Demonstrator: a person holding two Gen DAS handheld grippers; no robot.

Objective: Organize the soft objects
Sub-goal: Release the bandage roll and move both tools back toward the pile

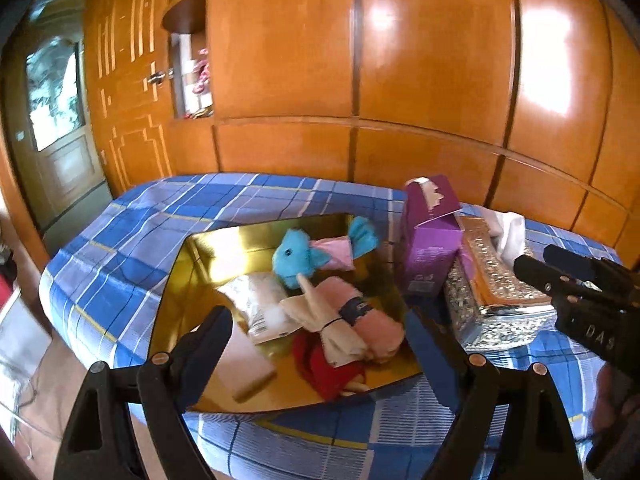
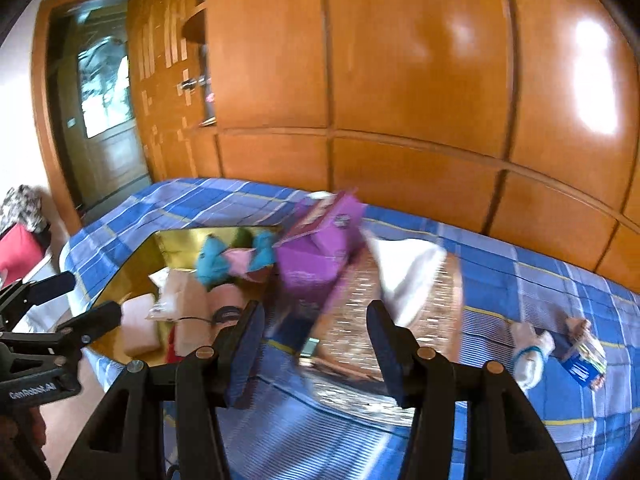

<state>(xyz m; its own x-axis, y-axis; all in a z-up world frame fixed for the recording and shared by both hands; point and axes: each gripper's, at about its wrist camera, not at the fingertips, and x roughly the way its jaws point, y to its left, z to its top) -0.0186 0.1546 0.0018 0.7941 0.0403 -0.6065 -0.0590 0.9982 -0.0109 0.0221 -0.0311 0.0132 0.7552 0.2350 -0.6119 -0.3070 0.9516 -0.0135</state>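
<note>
A gold box (image 1: 188,280) lies on the blue plaid bed and holds a blue plush toy (image 1: 298,258), a pink roll (image 1: 368,316), a cream cloth (image 1: 340,332), a red cloth (image 1: 324,364), a white packet (image 1: 260,300) and a pale pink pad (image 1: 244,364). My left gripper (image 1: 320,332) is open and empty just above the box. My right gripper (image 2: 316,332) is open and empty over a glittery tissue box (image 2: 360,320); it shows in the left wrist view (image 1: 532,264). The gold box (image 2: 132,272) sits to its left. A small white plush (image 2: 528,352) lies on the bed at right.
A purple carton (image 1: 430,236) stands between the gold box and the tissue box (image 1: 492,292). A blue packet (image 2: 584,364) lies near the bed's right side. Orange wooden wardrobes (image 1: 400,60) rise behind the bed (image 1: 132,232). A door is at the far left.
</note>
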